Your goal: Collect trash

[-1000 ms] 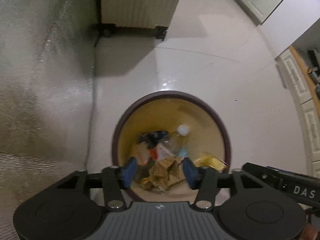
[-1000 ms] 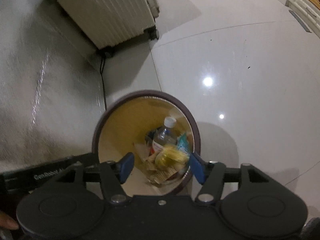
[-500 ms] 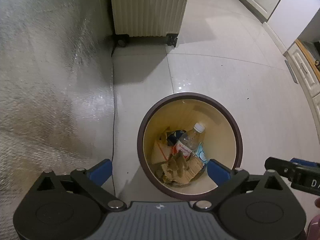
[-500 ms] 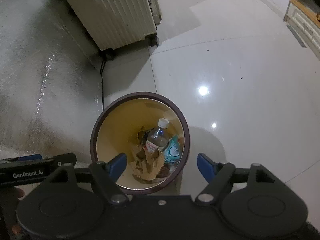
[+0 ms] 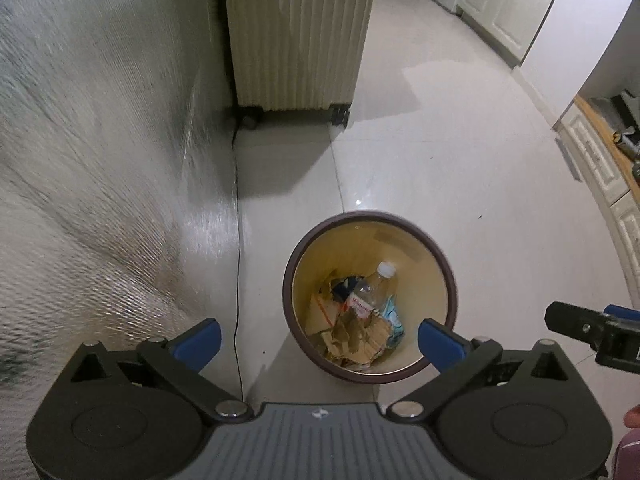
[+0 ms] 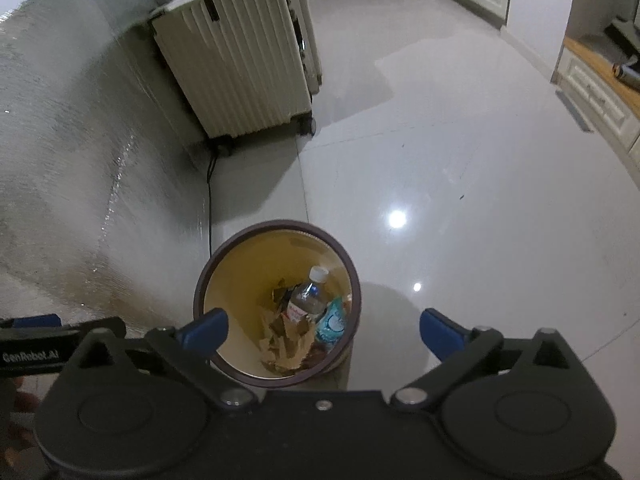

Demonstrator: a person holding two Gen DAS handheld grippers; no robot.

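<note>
Hovering over the bin (image 5: 447,280), both tools gape empty.

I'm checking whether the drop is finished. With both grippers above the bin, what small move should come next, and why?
Probably lift both away and turn to look for more trash. The left gripper and right gripper, jaws just opened, hold nothing; the crumpled paper and bottle lie inside the bin.
</note>
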